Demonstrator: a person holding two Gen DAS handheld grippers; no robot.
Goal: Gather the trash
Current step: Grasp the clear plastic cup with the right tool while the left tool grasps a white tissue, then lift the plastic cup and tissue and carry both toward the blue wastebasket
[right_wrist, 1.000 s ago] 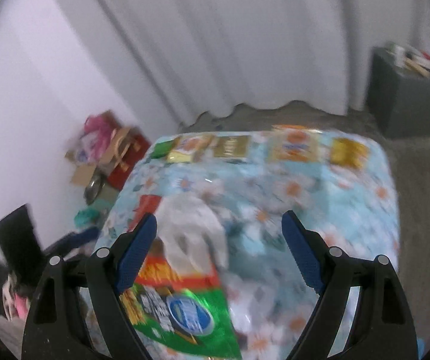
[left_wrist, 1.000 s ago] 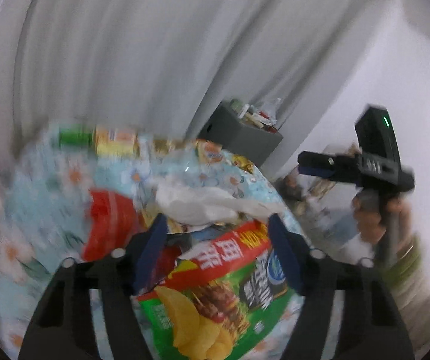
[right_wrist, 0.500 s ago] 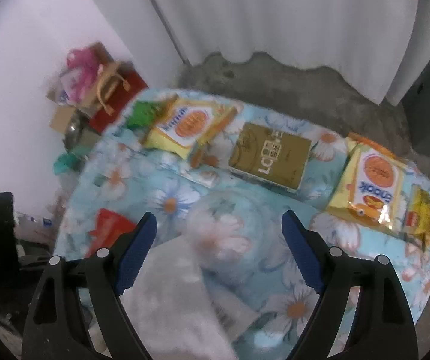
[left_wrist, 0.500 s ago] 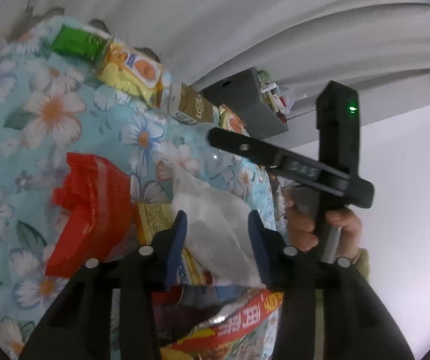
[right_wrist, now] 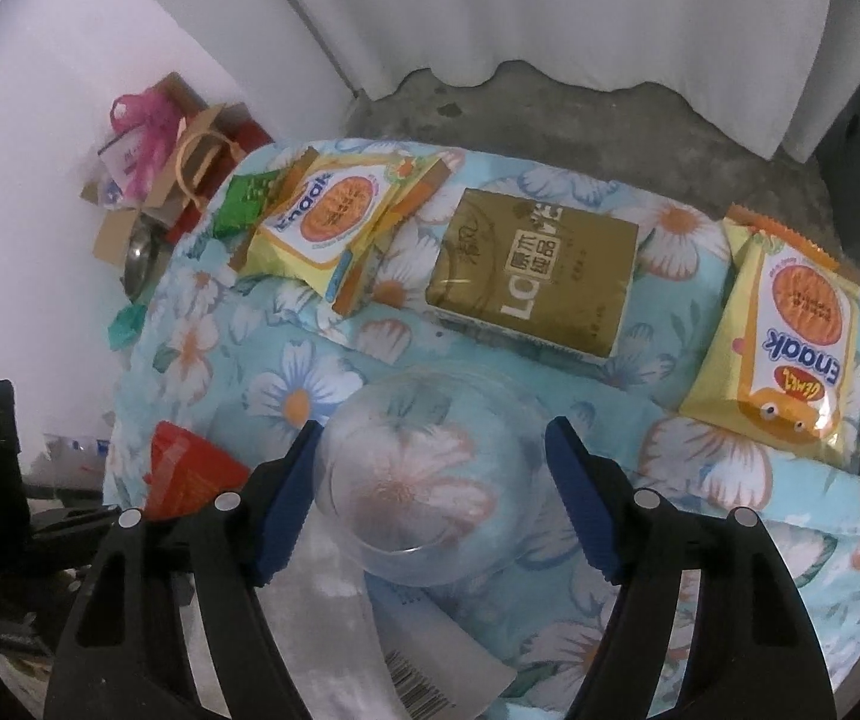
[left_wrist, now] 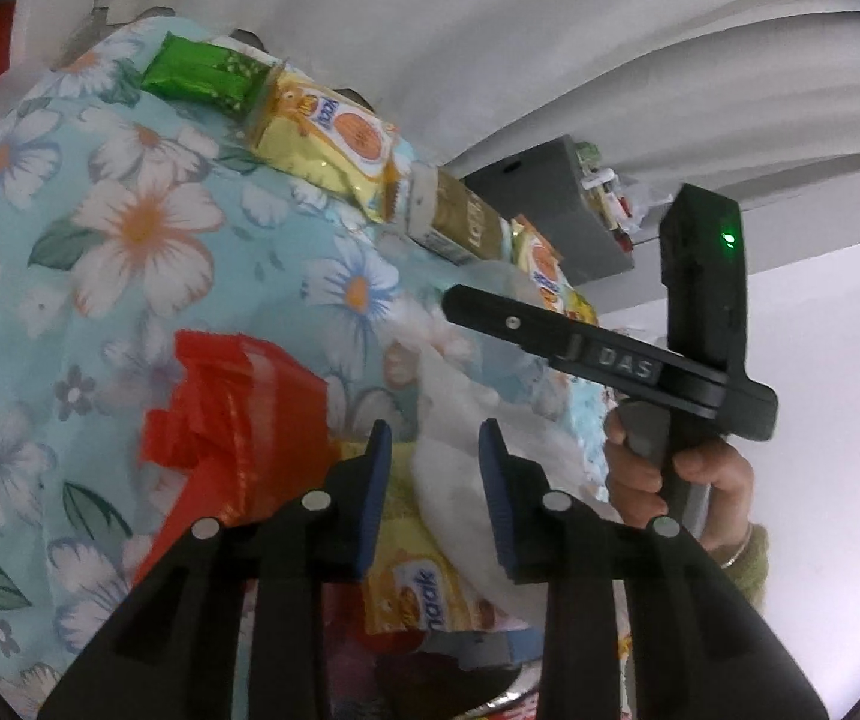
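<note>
A crumpled white tissue (left_wrist: 454, 474) lies on a pile of wrappers at the near edge of the floral tablecloth (left_wrist: 100, 240). My left gripper (left_wrist: 436, 474) straddles it with its jaws closing. The right pad touches the tissue and a thin gap shows at the left pad. A clear round plastic cup (right_wrist: 424, 480) lies on the cloth between the fingers of my right gripper (right_wrist: 430, 480). Those jaws are closing too, and neither pad visibly presses on the cup. In the left wrist view the right gripper (left_wrist: 460, 306) hangs just beyond the tissue, held by a hand (left_wrist: 670, 474).
A red plastic wrapper (left_wrist: 232, 420) lies left of the tissue. Along the far edge sit a green wrapper (left_wrist: 202, 75), yellow snack packs (right_wrist: 334, 222) (right_wrist: 784, 348) and a gold box (right_wrist: 538, 276). A barcoded paper (right_wrist: 430, 660) lies near me. Bags (right_wrist: 160, 150) and a grey cabinet (left_wrist: 550, 204) stand beyond the table.
Both grippers have dropped toward the table. The left jaws have narrowed around the white tissue. The right gripper has come over the clear cup and narrowed a little.
</note>
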